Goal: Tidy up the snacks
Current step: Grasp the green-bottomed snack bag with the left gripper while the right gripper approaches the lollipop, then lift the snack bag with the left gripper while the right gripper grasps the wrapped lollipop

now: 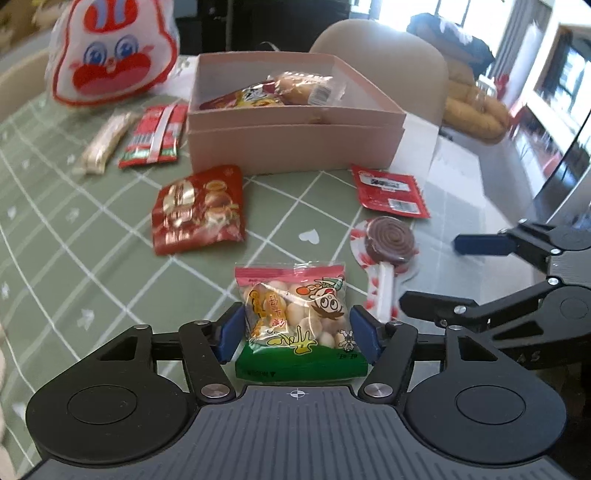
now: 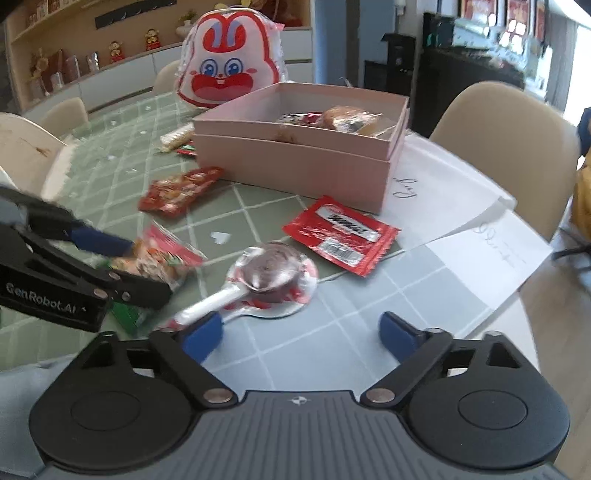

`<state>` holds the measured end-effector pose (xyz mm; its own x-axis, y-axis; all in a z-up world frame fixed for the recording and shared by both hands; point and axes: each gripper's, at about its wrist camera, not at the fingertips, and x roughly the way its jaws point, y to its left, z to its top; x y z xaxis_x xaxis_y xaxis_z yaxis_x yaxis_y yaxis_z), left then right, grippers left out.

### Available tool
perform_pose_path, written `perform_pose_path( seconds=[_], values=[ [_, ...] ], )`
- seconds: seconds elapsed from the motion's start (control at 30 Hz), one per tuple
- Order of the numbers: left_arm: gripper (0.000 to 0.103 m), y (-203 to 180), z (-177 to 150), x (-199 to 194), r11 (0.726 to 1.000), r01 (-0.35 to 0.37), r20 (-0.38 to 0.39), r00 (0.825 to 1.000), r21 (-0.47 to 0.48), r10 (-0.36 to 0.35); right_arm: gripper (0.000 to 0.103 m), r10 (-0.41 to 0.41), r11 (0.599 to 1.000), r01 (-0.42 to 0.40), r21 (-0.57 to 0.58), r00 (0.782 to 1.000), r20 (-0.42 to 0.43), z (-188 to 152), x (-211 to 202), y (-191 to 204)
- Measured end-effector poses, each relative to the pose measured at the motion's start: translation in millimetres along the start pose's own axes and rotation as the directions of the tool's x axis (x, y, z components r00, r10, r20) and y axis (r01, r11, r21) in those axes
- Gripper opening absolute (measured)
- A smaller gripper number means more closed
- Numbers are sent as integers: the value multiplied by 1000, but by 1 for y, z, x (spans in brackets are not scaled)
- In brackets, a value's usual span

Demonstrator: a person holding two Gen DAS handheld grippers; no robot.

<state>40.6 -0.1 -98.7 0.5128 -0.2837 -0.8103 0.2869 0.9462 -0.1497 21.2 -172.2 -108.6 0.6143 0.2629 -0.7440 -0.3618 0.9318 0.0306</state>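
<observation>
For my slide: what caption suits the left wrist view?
Left gripper straddles biscuit bag before pink box.

Clear bag of round biscuits — cartoon print, green base — lies flat on the table near a wrapped spiral lollipop. Pink open box — some snacks inside; red packets lie scattered before it.

Bright daylight, blown-out windows behind the pink box, soft shadows beneath it, glare on wrappers beside it, fisheye bending at edges, right-wrist view motion-blurred
</observation>
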Motion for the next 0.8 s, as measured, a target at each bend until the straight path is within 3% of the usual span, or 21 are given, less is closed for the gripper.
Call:
perform_pose_path(
  seconds=[0.1, 0.27, 0.37, 0.5, 0.7, 0.8],
  values=[
    [67, 3, -6, -6, 1000, -1, -7, 1000, -18, 1, 88, 54, 998, -54, 33, 999, 3, 10, -8, 2],
    [66, 9, -12, -12, 997, -51, 2, 999, -65, 51, 88, -26, 999, 26, 31, 1000, 12, 27, 0, 21],
    [66, 9, -15, -14, 996, -58, 6, 998, -70, 59, 87, -56, 996, 57, -61, 998, 14, 26, 7, 34],
    [66, -7, -19, -11, 992, -124, 9, 992, 25, 124, 85, -121, 974, 121, -193, 993, 9, 12, 8, 41],
    [67, -1, -19, -12, 994, -105, 12, 994, -26, 105, 85, -179, 976, 178, -129, 984, 2, 2, -5, 13],
    [67, 5, -19, -14, 995, -79, 22, 997, -65, 81, 76, -149, 985, 148, -85, 989, -2, 4, -9, 1]
  ],
)
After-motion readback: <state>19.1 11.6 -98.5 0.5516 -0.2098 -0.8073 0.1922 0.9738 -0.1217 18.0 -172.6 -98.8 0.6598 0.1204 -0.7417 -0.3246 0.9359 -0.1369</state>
